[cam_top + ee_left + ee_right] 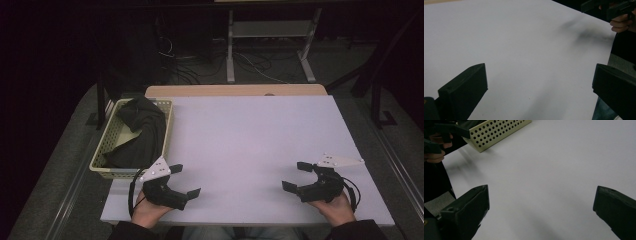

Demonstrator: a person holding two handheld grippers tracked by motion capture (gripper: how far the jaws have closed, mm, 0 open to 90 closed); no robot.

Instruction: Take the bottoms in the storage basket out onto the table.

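Left tongs [184, 179] and right tongs [296, 176] both gape wide, gripping nothing, low over the white bench [240, 140]; dark cloth [140, 132] fills the basket [169, 117] just beyond the left tongs

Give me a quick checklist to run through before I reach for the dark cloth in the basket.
1. Left claw open: ok, jaws wide apart and holding nothing.
2. Right claw open: ok, jaws spread and holding nothing.
3. Dark cloth within the basket: ok, it lies heaped inside, with one end draped toward the near rim.
4. Basket seated on the table: not ok, it hangs over the left edge.
5. Path from left claw to cloth: ok, the basket's near end sits just beyond that claw.
6. What lies under the cloth: cannot tell.
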